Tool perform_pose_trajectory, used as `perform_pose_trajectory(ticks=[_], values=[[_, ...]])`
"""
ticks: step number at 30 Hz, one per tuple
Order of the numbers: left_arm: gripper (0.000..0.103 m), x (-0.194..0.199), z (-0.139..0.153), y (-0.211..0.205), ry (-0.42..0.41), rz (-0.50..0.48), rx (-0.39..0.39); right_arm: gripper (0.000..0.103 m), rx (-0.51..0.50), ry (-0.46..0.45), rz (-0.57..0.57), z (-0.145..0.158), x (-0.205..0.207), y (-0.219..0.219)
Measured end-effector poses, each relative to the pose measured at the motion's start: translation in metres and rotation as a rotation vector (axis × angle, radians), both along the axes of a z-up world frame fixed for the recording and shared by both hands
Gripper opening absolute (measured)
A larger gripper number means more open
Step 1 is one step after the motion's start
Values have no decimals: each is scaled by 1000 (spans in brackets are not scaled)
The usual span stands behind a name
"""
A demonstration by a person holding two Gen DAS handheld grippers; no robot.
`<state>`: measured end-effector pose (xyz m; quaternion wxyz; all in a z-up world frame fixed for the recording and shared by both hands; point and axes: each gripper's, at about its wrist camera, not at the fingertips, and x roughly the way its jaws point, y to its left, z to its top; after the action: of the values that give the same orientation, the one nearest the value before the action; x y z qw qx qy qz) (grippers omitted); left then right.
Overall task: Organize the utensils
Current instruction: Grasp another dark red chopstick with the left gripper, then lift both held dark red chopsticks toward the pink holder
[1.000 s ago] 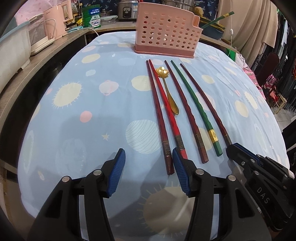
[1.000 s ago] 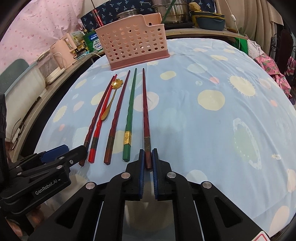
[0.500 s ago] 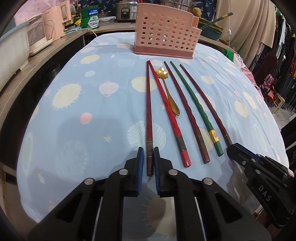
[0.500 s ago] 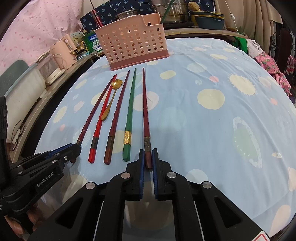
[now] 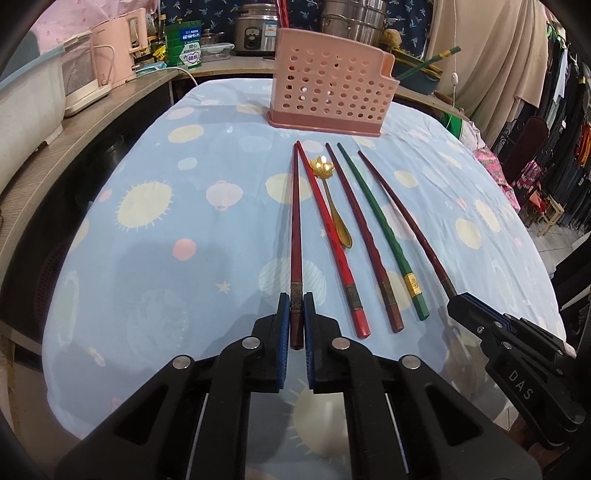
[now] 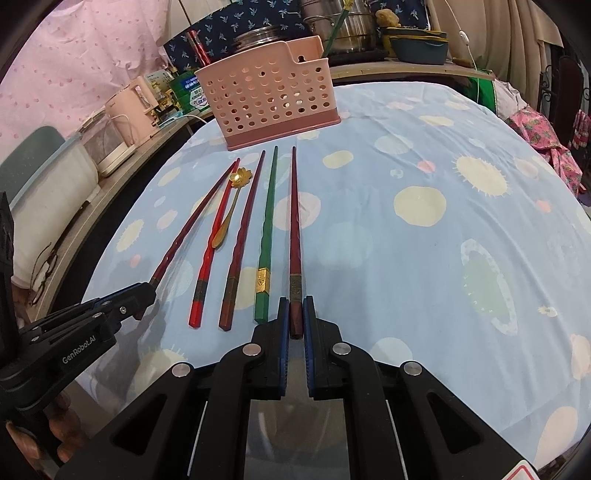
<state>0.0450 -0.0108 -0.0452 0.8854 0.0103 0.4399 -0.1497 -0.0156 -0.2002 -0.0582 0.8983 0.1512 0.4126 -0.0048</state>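
Several chopsticks and a gold spoon (image 5: 334,206) lie in a row on the blue tablecloth, pointing at a pink perforated utensil basket (image 5: 330,94) at the far end. My left gripper (image 5: 296,317) is shut on the thick end of the leftmost dark red chopstick (image 5: 296,229). My right gripper (image 6: 295,319) is shut on the thick end of the rightmost dark red chopstick (image 6: 294,221). Between them lie a bright red chopstick (image 5: 332,243), a brown one (image 5: 365,240) and a green one (image 5: 384,236). The basket (image 6: 269,99) also shows in the right wrist view.
The table (image 5: 166,229) has a wooden counter along its left side with pink and white appliances (image 5: 107,70). Pots and a rice cooker (image 5: 255,33) stand behind the basket. Clothes hang at the right (image 5: 561,110). The table's near edge lies just under both grippers.
My left gripper, open a second ago, has shut on the leftmost chopstick and swung its thick end left, away from the bright red one. The right gripper has stayed shut on its chopstick.
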Motion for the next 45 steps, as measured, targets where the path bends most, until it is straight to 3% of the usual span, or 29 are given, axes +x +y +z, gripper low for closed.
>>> perform_pose_trajectory(ticks=[8,23,45], values=[[7,-6,34,6,-66,11,-40,7,19,-65,-14,25,-7,-7],[7,-1,109,23,-213,57,-124,7,49,-247,-43,101,-15,-24],[7,21,187,14,-398,52,-157,7,124,-410,-113,169,-6,-67]])
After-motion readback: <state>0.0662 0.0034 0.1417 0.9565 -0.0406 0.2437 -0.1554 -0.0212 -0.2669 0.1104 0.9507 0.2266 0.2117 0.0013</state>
